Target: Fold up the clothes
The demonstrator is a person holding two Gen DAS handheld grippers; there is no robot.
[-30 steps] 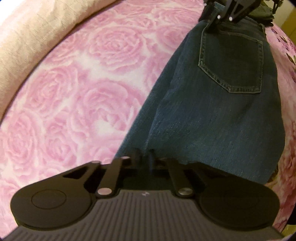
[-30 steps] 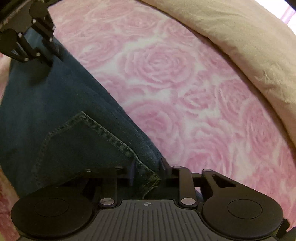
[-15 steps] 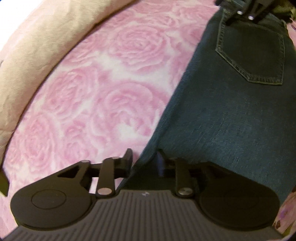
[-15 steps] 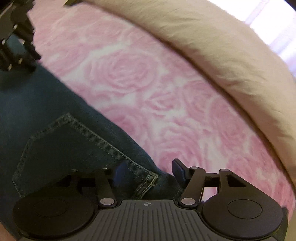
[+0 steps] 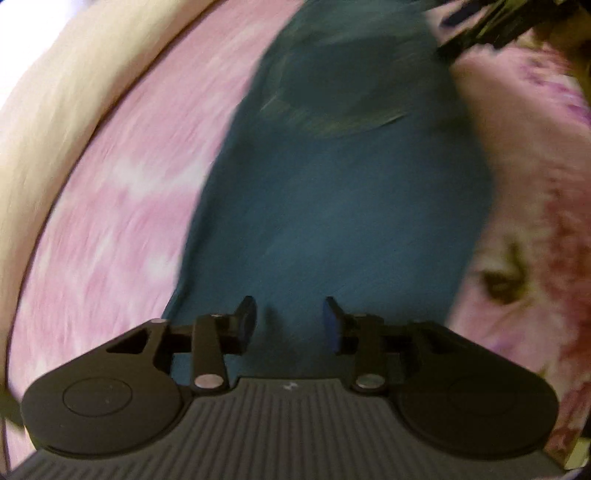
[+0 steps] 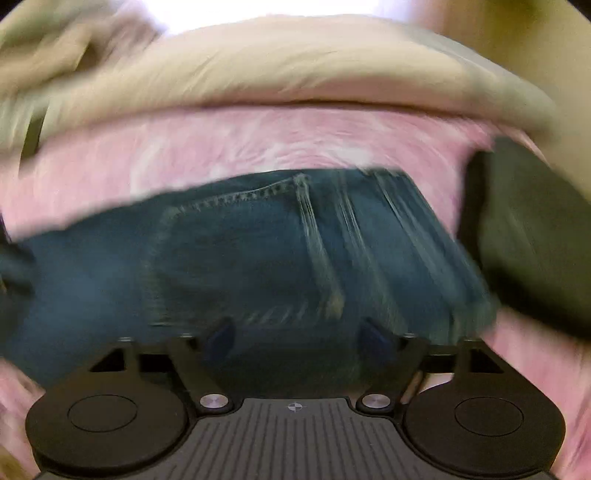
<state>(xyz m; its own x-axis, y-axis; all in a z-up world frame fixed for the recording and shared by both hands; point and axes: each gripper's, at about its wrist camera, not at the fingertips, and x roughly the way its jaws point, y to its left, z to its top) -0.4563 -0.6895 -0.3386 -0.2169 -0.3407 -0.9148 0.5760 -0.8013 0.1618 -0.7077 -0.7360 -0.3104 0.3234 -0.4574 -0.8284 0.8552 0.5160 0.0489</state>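
Folded dark blue jeans (image 5: 343, 206) lie on a pink rose-print bedspread (image 5: 110, 206). In the left wrist view, my left gripper (image 5: 290, 319) is open and empty just above the near edge of the jeans. In the right wrist view the jeans (image 6: 258, 251) lie crosswise with a stitched back pocket showing. My right gripper (image 6: 295, 338) is open and empty over their near edge. Both views are motion-blurred.
A beige blanket (image 6: 295, 70) runs along the far side of the bed, also in the left wrist view (image 5: 66, 110). A dark garment (image 6: 532, 236) lies to the right of the jeans. The other gripper shows blurred at the top right (image 5: 495, 22).
Both grippers have opened and let go of the jeans, which now lie folded on the bedspread. Both have pulled back and swung, blurring the views.
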